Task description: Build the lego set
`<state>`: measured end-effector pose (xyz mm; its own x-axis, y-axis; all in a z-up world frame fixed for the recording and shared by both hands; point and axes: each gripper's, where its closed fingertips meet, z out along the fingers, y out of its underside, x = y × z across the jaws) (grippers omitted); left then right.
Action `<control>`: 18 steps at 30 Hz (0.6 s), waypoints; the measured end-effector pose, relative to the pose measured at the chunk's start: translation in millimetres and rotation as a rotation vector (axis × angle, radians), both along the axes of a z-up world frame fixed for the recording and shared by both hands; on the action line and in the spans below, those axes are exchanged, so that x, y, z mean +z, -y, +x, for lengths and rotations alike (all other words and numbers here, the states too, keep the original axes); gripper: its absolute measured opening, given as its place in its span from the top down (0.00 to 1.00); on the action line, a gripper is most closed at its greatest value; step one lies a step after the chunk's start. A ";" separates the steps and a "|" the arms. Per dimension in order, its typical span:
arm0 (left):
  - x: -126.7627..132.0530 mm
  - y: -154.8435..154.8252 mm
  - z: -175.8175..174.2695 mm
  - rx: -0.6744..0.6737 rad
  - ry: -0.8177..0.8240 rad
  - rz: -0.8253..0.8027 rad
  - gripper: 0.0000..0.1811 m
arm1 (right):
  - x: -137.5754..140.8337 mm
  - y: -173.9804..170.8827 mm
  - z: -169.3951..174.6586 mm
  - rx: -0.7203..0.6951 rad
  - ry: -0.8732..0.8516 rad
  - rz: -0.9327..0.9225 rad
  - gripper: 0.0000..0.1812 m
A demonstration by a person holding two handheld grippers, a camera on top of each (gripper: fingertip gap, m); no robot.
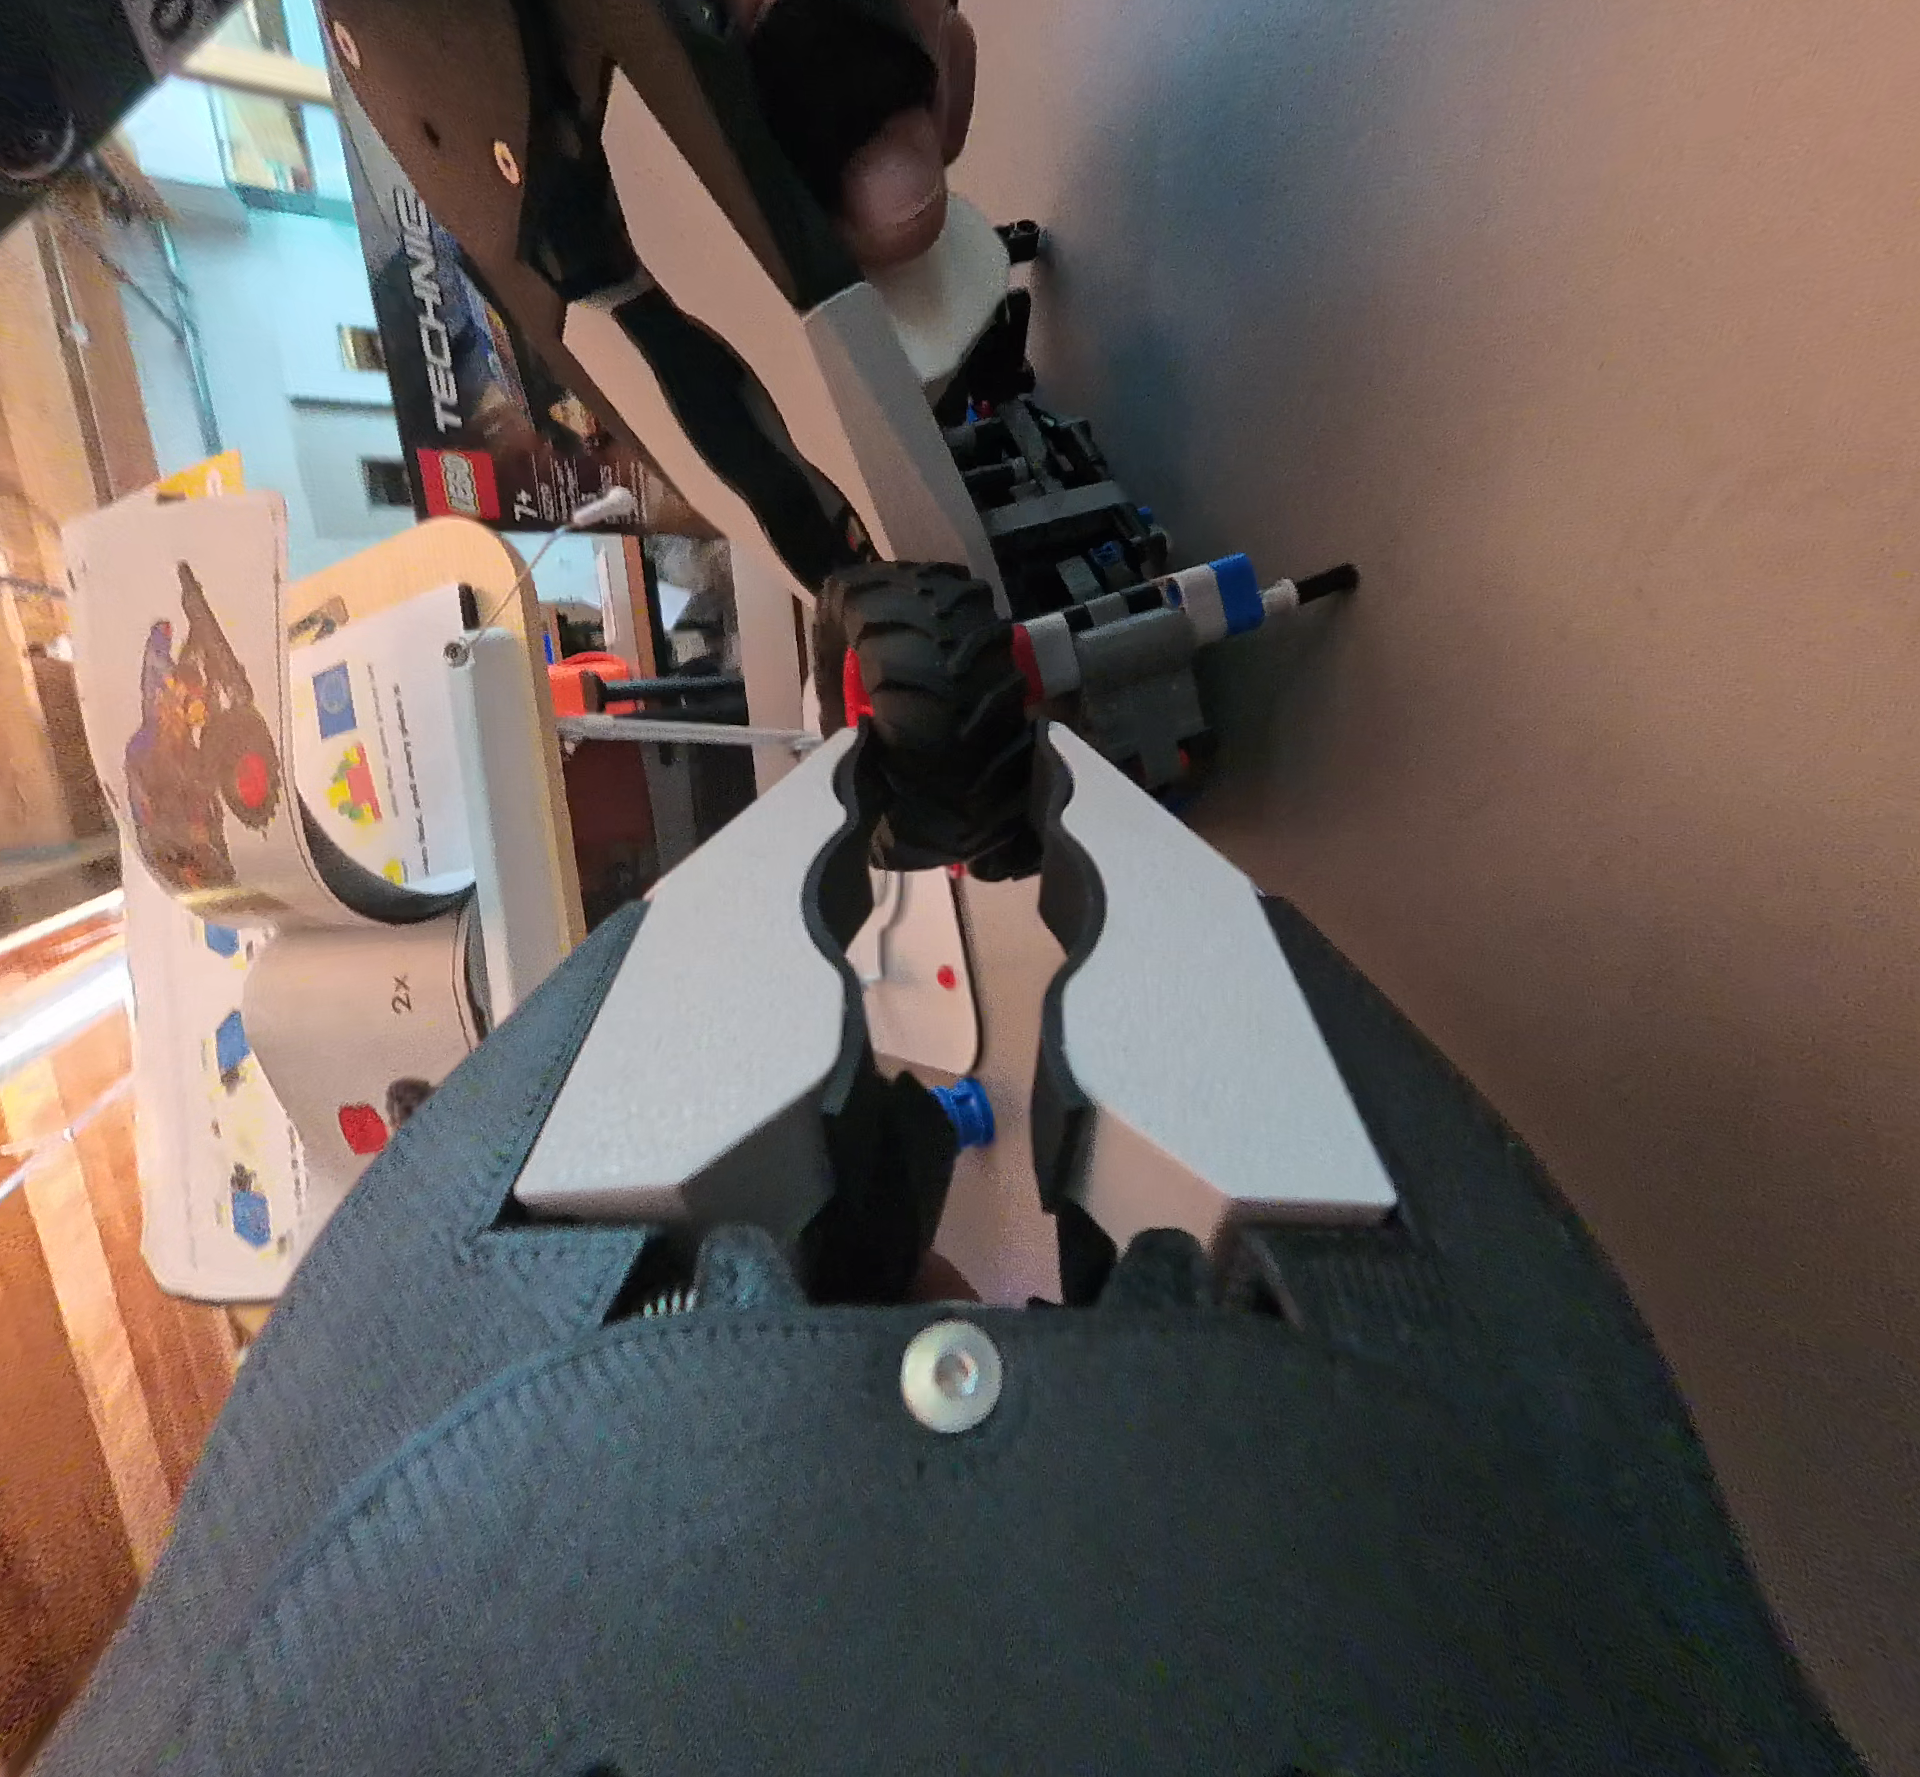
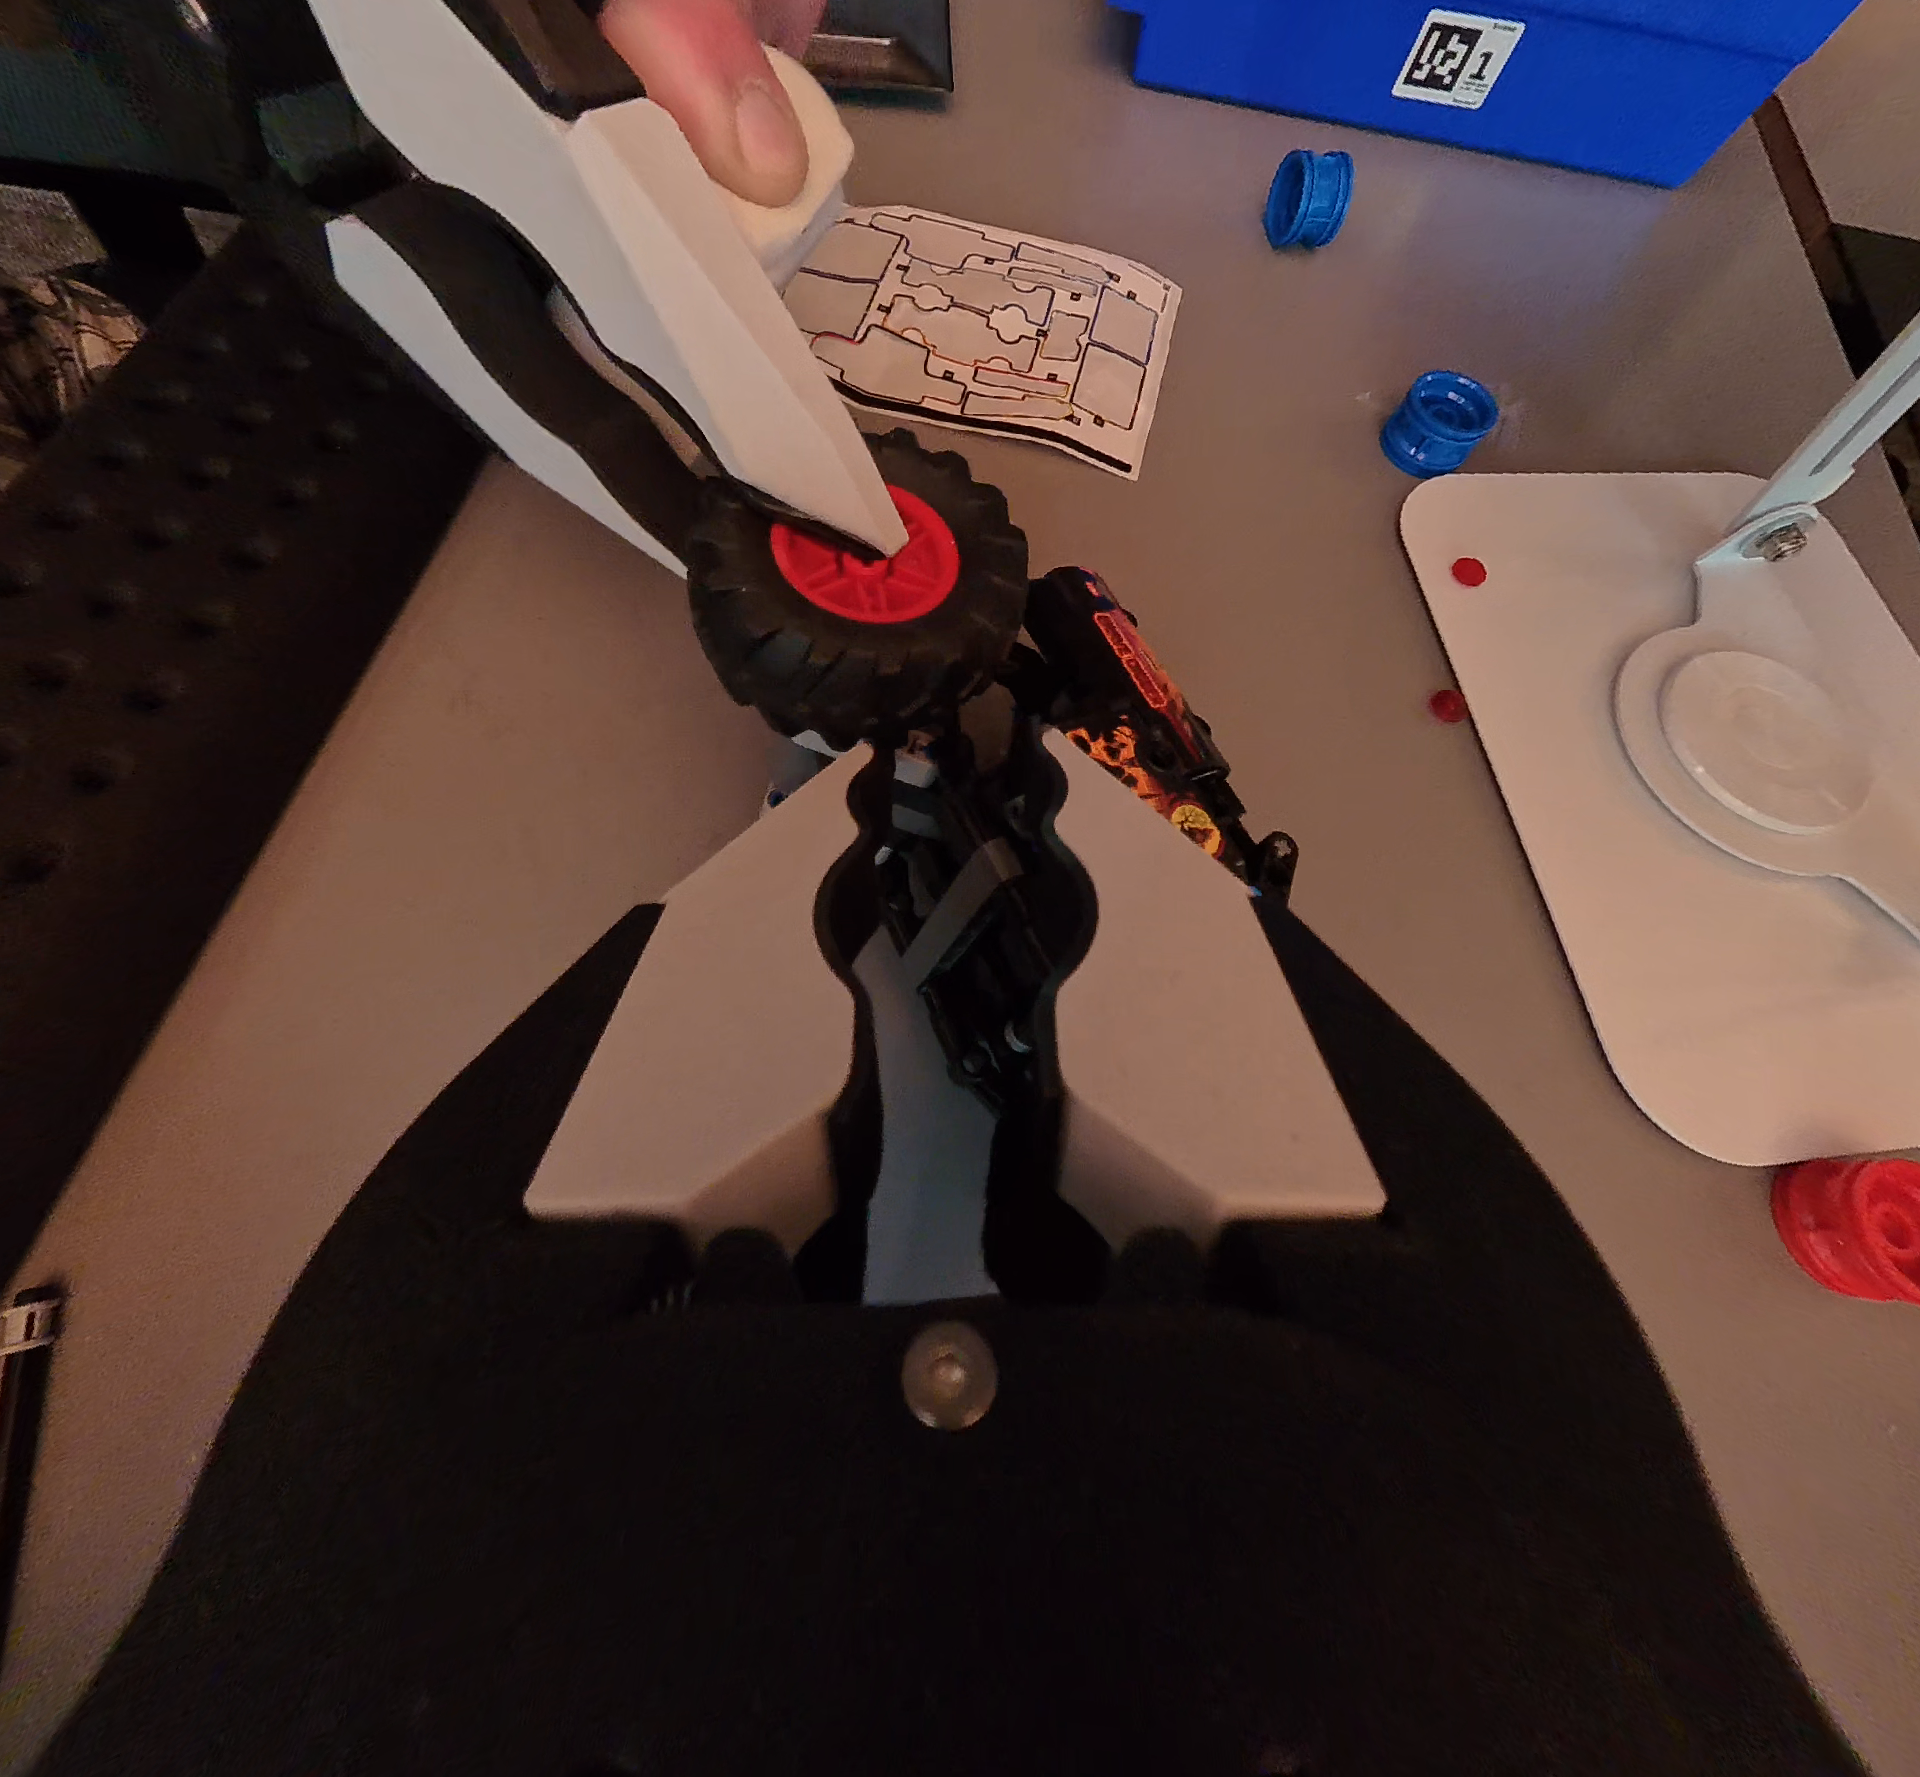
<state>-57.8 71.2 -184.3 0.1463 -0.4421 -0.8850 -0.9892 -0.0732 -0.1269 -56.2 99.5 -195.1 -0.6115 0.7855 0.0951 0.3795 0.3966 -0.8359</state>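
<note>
A black tire with a red rim (image 1: pixel 925 688) is clamped across its faces between my left gripper's (image 1: pixel 951 751) fingers. In the right wrist view the wheel (image 2: pixel 862 584) sits at the top of the dark Lego chassis (image 2: pixel 977 948), with one left finger over the red hub. My right gripper (image 2: pixel 945 771) is shut on the chassis, which has a flame-patterned panel (image 2: pixel 1143 699). In the left wrist view the chassis (image 1: pixel 1060 501) rests against the grey table, and its axle (image 1: pixel 1143 626) carries red, grey, white and blue pieces right beside the wheel. I cannot tell if the wheel is on the axle.
A blue bin (image 2: pixel 1507 13) stands at the back right. Two blue rims (image 2: pixel 1307 198) (image 2: pixel 1439 418), a red rim (image 2: pixel 1860 1228) and a sticker sheet (image 2: pixel 987 335) lie on the table. A white stand base (image 2: pixel 1662 792) is right. Booklet (image 1: pixel 197 740) and set box (image 1: pixel 468 377) stand behind.
</note>
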 end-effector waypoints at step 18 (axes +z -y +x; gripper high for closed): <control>-1.1 -3.1 1.0 0.097 -0.148 0.011 0.85 | 1.7 -5.3 7.0 -0.017 0.037 -0.029 0.85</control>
